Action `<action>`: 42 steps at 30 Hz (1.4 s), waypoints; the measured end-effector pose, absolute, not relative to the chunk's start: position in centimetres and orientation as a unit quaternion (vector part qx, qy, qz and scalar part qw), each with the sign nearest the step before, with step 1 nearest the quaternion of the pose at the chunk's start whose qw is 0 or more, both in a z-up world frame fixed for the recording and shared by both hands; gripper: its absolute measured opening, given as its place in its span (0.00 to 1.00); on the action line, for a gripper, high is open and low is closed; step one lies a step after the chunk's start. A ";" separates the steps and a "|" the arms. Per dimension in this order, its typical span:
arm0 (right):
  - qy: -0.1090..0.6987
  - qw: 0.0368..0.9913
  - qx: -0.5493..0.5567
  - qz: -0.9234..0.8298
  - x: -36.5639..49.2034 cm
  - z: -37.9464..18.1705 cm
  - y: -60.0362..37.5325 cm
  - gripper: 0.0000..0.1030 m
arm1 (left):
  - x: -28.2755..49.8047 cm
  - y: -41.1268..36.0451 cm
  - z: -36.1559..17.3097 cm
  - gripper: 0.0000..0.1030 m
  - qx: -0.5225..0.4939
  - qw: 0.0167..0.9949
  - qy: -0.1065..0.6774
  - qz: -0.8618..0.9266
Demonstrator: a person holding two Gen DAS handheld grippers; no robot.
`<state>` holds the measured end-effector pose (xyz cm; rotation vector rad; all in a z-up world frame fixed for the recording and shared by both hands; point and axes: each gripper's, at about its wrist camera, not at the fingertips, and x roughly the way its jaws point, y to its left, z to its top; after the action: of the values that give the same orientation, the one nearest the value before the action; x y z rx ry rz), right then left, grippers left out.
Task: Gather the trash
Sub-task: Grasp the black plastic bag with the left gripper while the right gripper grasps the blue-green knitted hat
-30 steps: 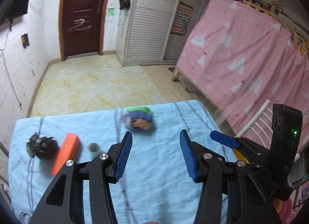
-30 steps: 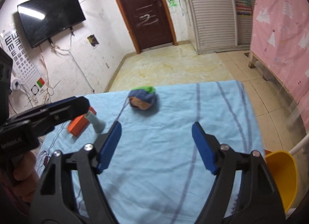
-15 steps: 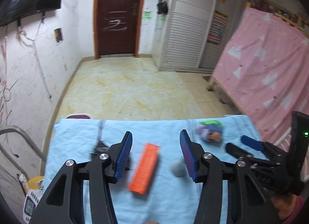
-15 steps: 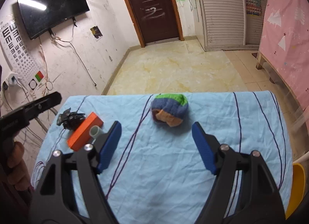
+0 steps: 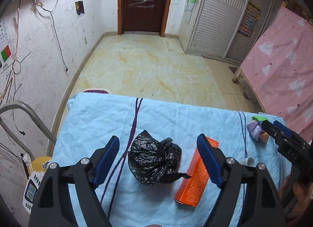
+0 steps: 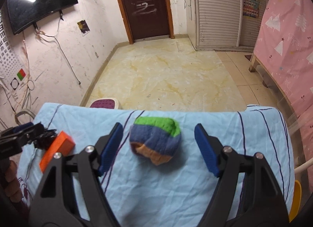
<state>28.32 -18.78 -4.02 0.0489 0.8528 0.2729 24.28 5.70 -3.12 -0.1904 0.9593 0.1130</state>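
Observation:
A crumpled black plastic bag (image 5: pixel 155 160) lies on the light blue tablecloth (image 5: pixel 97 121). My left gripper (image 5: pixel 158 160) is open, with the bag between its blue fingers. An orange box (image 5: pixel 195 176) lies just right of the bag, and a small white cup (image 5: pixel 249 161) is beyond it. A balled sock in green, blue and orange (image 6: pixel 155 141) lies on the cloth in the right wrist view. My right gripper (image 6: pixel 158 148) is open and straddles the sock from above. The right gripper also shows at the right edge of the left wrist view (image 5: pixel 277 129).
A yellow bin (image 5: pixel 40 163) stands by the table's left side, next to a grey metal frame (image 5: pixel 17 109). Another yellow container (image 6: pixel 296 199) is at the table's right. A purple stool (image 6: pixel 104 104) stands behind the table. A pink curtain (image 6: pixel 289 31) hangs at right.
My left gripper has swung left from the sock, past the orange box, to the black bag. My right gripper has moved closer over the sock. Both stay open.

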 end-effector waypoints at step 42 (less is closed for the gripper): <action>0.343 0.927 0.034 0.148 20.6 0.1 -23.3 0.38 | 19.8 -2.0 2.9 0.21 -0.051 0.903 0.425 0.048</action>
<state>20.64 -23.26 0.11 0.0691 0.7041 0.3037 19.83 -1.99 2.87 -0.1055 0.8781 0.0983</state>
